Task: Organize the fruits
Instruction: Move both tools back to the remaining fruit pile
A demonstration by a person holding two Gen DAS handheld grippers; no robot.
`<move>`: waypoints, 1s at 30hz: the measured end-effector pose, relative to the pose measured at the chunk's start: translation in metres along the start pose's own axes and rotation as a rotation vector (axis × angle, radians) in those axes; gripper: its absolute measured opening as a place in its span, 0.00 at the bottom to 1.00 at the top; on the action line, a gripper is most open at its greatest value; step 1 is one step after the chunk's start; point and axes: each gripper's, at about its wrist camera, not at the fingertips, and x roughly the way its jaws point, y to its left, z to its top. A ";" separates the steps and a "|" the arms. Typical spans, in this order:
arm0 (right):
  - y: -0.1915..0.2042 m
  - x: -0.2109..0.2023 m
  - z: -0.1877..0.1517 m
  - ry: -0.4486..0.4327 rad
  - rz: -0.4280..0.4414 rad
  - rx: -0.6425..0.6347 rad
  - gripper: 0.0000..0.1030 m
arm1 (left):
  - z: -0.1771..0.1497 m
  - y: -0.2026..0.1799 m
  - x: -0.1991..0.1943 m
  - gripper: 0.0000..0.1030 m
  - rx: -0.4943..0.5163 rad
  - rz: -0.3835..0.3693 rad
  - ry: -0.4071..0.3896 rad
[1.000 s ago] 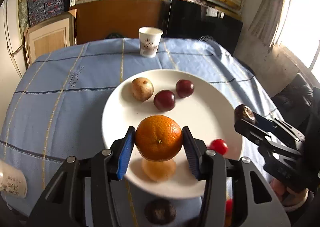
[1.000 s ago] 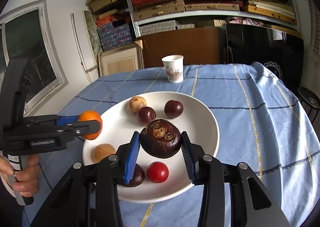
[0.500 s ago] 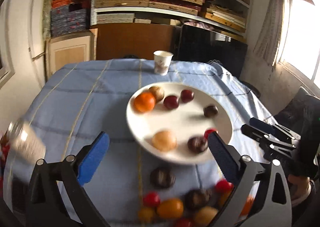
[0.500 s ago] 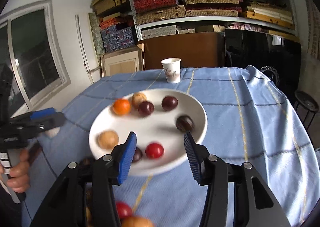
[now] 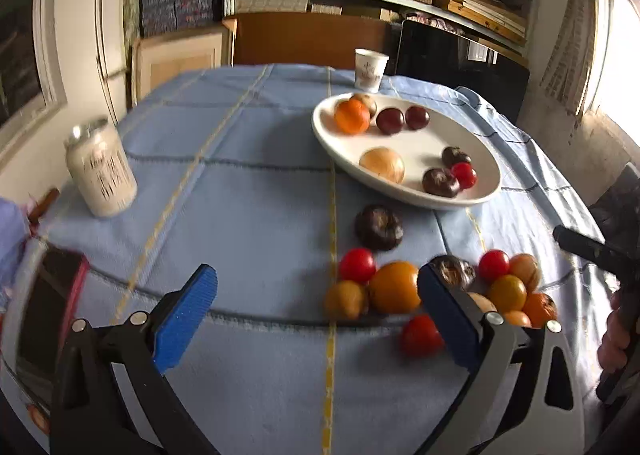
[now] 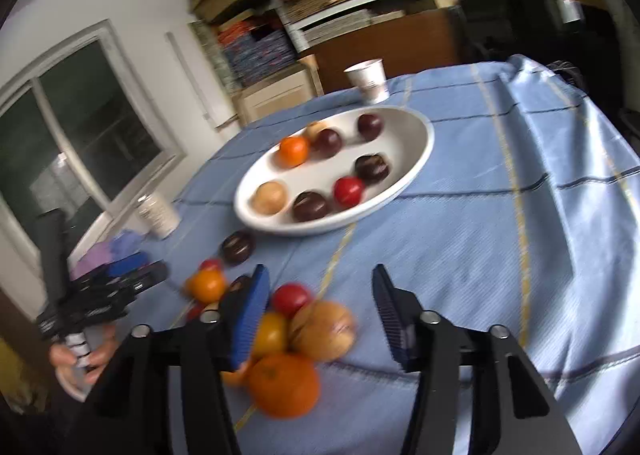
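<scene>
1. The loose fruit pile [image 5: 436, 291] lies on the blue tablecloth [image 5: 240, 215], on the near side of the white plate [image 5: 404, 191], which already holds eight fruits.
2. The right gripper [image 6: 320, 311] has just been opening; it stands empty, with a tan fruit [image 6: 324, 331] and an orange [image 6: 286, 385] directly below, toward its left pad.
3. The left gripper [image 5: 316, 311] stands wide apart, gripping nothing; the pile lies at its right finger.
4. The right hand is probably nearer, though blur limits certainty.

Glossy white plate [image 5: 486, 191]; woven cloth tablecloth [image 5: 248, 215]; paper cup [image 5: 370, 70].
</scene>
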 end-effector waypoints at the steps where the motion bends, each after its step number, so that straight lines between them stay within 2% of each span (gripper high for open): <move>1: 0.003 -0.002 -0.003 0.013 0.010 -0.011 0.56 | -0.002 0.002 0.000 0.95 -0.015 -0.018 0.009; 5: 0.018 -0.005 -0.012 0.069 0.061 -0.092 0.56 | -0.005 0.009 -0.002 0.95 -0.053 -0.045 0.013; 9: 0.027 -0.011 -0.020 0.105 0.054 -0.159 0.56 | -0.005 0.011 -0.001 0.95 -0.070 -0.047 0.020; 13: 0.027 -0.003 -0.030 0.173 -0.004 -0.184 0.56 | -0.005 0.013 0.002 0.95 -0.085 -0.054 0.036; 23: 0.035 0.009 -0.041 0.219 -0.040 -0.240 0.56 | -0.004 0.014 0.004 0.95 -0.091 -0.053 0.038; 26: 0.032 0.011 -0.040 0.227 -0.039 -0.225 0.49 | -0.005 0.014 0.003 0.95 -0.087 -0.049 0.035; 30: 0.031 0.015 -0.041 0.242 -0.029 -0.216 0.48 | -0.005 0.012 0.004 0.95 -0.076 -0.038 0.034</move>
